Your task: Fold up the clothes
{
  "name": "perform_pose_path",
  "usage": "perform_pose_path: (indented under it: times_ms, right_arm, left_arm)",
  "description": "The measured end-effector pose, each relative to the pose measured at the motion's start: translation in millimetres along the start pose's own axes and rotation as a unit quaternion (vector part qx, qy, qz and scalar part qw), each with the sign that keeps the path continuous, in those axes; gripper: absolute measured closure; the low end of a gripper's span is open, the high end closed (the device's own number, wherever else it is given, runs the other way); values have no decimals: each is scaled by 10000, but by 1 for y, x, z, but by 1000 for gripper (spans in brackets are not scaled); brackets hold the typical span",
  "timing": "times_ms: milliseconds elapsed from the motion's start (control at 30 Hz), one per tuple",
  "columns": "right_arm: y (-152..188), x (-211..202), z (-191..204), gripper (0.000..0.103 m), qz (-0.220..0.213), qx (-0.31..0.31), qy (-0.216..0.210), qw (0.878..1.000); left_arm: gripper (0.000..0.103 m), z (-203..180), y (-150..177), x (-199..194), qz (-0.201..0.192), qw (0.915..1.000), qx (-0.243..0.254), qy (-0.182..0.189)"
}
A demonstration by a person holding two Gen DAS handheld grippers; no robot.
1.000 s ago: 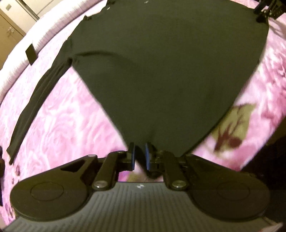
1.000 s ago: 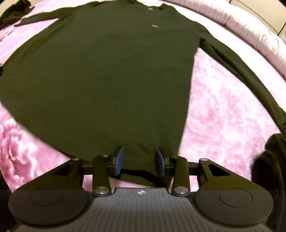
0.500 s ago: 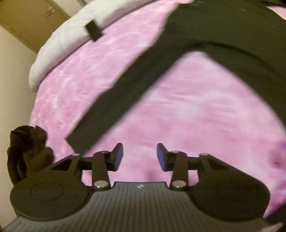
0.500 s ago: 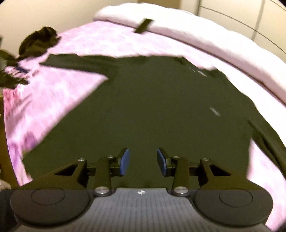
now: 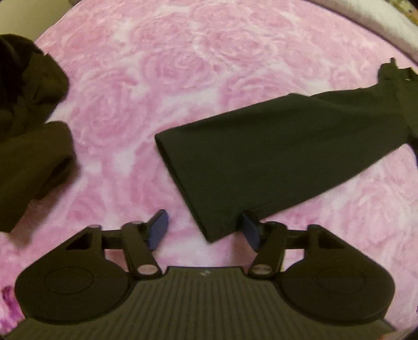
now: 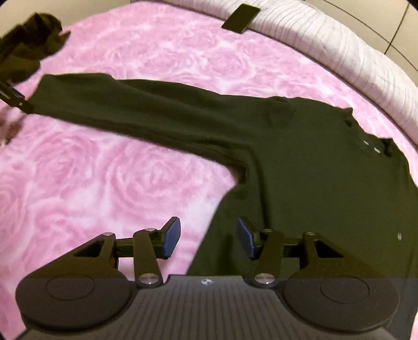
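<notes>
A dark long-sleeved shirt (image 6: 326,167) lies flat on the pink rose-patterned bedspread (image 6: 104,183). Its sleeve (image 5: 274,146) stretches out to the left, cuff end nearest the left gripper. My left gripper (image 5: 205,230) hovers over the cuff corner, its jaws opening, the cuff's lower corner between the blue pads (image 5: 158,228) without being pressed. My right gripper (image 6: 209,236) hangs over the shirt's side edge below the armpit, jaws opening, the fabric edge lying under the gap, not pinched. The left gripper's tip (image 6: 13,98) shows at the sleeve end in the right wrist view.
A crumpled pile of dark clothes (image 5: 28,125) lies at the left, also seen as the dark clothes pile (image 6: 28,49). A white quilted band (image 6: 326,34) runs along the bed's far edge with a small dark flat object (image 6: 240,14) on it.
Both grippers let go of the shirt's hem and swept sideways: the left to the sleeve cuff, the right to the side by the armpit. Both jaws stand wider.
</notes>
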State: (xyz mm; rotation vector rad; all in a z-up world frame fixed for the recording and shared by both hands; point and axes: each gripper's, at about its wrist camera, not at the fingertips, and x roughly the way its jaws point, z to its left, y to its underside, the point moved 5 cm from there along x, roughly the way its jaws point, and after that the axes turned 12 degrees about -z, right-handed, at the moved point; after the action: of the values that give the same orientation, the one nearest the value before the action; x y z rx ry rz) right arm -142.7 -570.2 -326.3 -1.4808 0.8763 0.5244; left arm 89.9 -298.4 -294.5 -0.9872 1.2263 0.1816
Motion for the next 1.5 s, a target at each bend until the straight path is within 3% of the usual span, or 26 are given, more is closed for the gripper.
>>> perform_pose_path:
  times_ms: [33, 133, 233, 433, 600, 833, 967, 1067, 1133, 1300, 1400, 1433, 1467, 1500]
  right_arm:
    - [-4, 3, -1, 49, -15, -80, 107, 9999]
    - [-17, 13, -2, 48, -73, -431, 426, 9981]
    - [-31, 26, -1, 47, -171, -889, 424, 9950]
    - [-47, 57, 8, 50, -348, -1684, 311, 9846]
    - [-41, 79, 21, 61, 47, -1816, -417, 9825]
    - [-45, 55, 16, 61, 59, -1183, -470, 9918]
    - [-48, 49, 24, 58, 13, -1081, -547, 9926]
    - [-47, 46, 29, 57, 22, -893, -587, 9943]
    - [-49, 44, 34, 55, -36, -767, -614, 9952]
    - [-55, 36, 60, 52, -206, -664, -873, 9938]
    - [-57, 35, 79, 52, -247, -767, -1055, 9911]
    - [-57, 36, 82, 52, -221, -759, -1071, 9911]
    - [-56, 36, 85, 52, -194, -750, -1087, 9911]
    - [-56, 37, 88, 52, -168, -741, -1103, 9910]
  left_arm:
    - [68, 0, -2, 0, -62, 9999, 123, 43]
    - [87, -12, -1, -4, -232, 9976, 635, 146]
    - [94, -10, 2, -5, -284, 9964, 748, 274]
    - [96, -3, 2, -10, -302, 9951, 816, 465]
    - [96, -7, 14, -23, -105, 9960, 644, 606]
    - [95, -10, 20, -34, 68, 9961, 628, 614]
    - [83, 9, 17, -35, 107, 9975, 575, 403]
    - [72, 31, 1, -40, -127, 9991, 344, 231]
    - [61, 42, -14, -38, -287, 9991, 158, 251]
    - [58, 49, -35, 3, -108, 9977, -67, 665]
    - [67, 51, -33, 27, 267, 9925, -381, 1128]
    - [93, 50, -35, 28, 212, 9923, -317, 1182]
    - [101, 52, -41, 25, 116, 9925, -282, 1186]
    - [101, 54, -46, 23, 20, 9926, -248, 1188]
